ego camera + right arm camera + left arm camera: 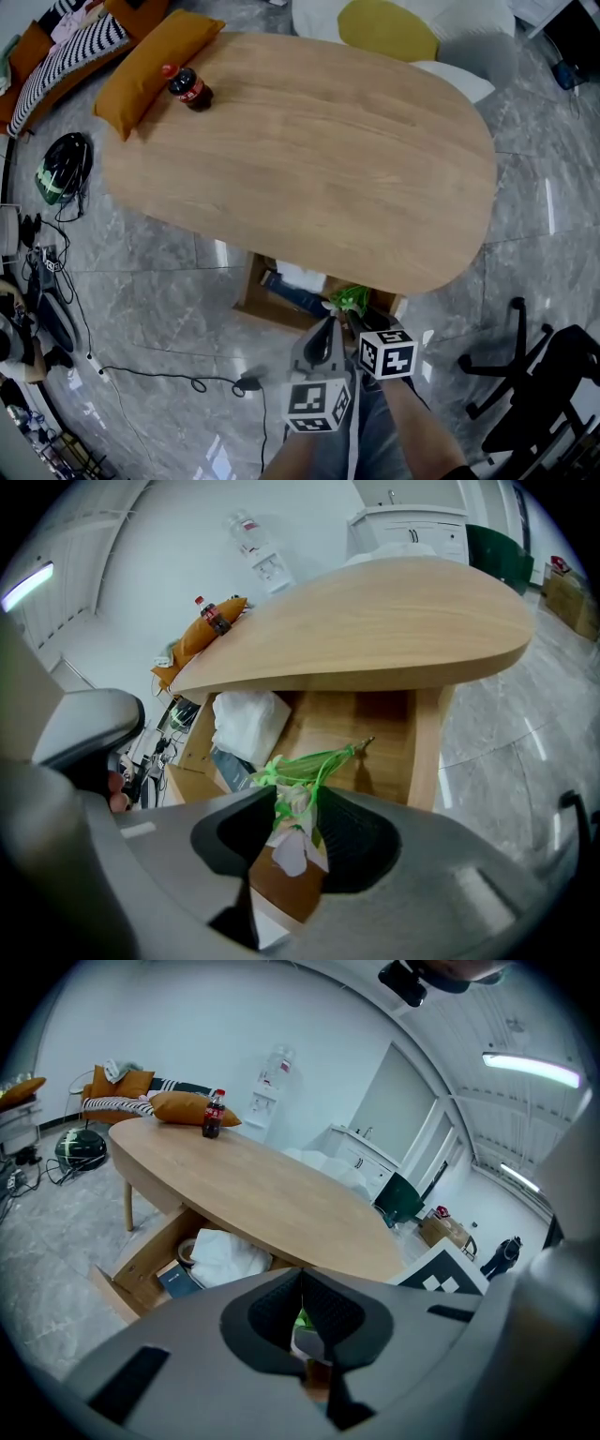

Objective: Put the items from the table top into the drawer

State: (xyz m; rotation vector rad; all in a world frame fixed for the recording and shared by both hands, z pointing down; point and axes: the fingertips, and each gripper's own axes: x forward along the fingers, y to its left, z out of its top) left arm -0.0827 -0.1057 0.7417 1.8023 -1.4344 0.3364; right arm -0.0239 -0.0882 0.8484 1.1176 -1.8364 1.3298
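A cola bottle (190, 89) stands at the far left end of the oval wooden table (328, 178). Under the table's near edge the wooden drawer (258, 295) is pulled out. It holds a white cloth (246, 719) and a dark blue book (230, 761). My right gripper (295, 827) hangs over the drawer, jaws apart. A small green-stemmed flower with white petals (305, 771) lies loosely between them. My left gripper (325, 339) is just left of it, jaws together and empty. In the left gripper view the bottle (212, 1115) shows beside an orange cushion.
An orange cushion (155, 66) leans on the table's far left edge, next to a striped sofa. A helmet (64, 167) and cables (141, 375) lie on the floor at left. A black chair (553, 384) stands at right. White and yellow beanbags (386, 30) sit beyond the table.
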